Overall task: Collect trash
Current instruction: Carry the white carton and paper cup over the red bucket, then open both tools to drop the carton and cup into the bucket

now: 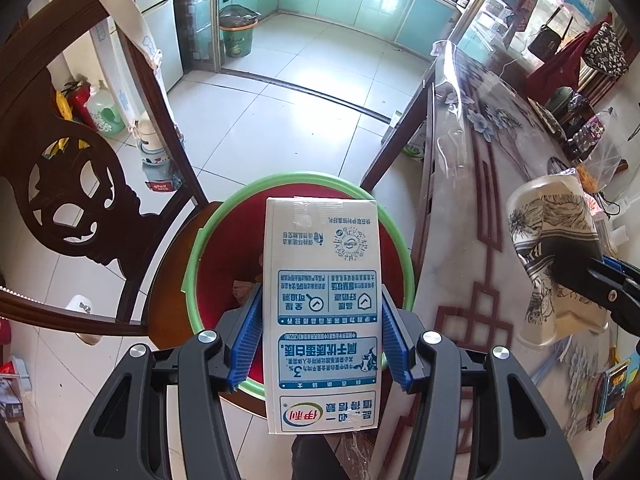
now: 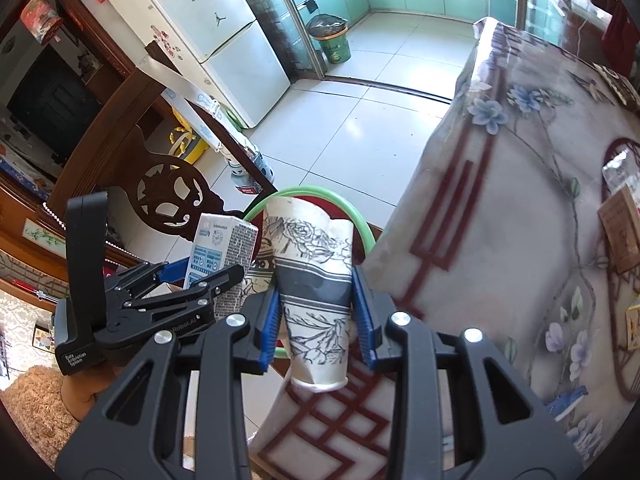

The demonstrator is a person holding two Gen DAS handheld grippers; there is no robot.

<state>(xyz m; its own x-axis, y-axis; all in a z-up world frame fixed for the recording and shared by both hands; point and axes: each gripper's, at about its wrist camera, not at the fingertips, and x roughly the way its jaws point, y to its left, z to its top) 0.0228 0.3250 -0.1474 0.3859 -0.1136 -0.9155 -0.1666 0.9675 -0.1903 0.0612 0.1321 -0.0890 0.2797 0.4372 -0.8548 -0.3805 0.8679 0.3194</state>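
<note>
Tiled floor (image 1: 280, 120) | left gripper (image 1: 320, 332) jaws clamp milk carton (image 1: 322, 312) | right gripper (image 2: 316, 320) jaws clamp paper cup (image 2: 316, 280)

Both views are brightly lit by daylight, which seems to enter from the far kitchen side. Strong glare is seen on the floor tiles (image 1: 280, 120) and on the glossy plastic cover of the counter (image 2: 520, 184). Straight lines are bent heavily toward the rims by the fisheye lens, and the corners are blacked out. The carton (image 1: 322, 312) print is rendered sharply; distant shelves are slightly soft.
</note>
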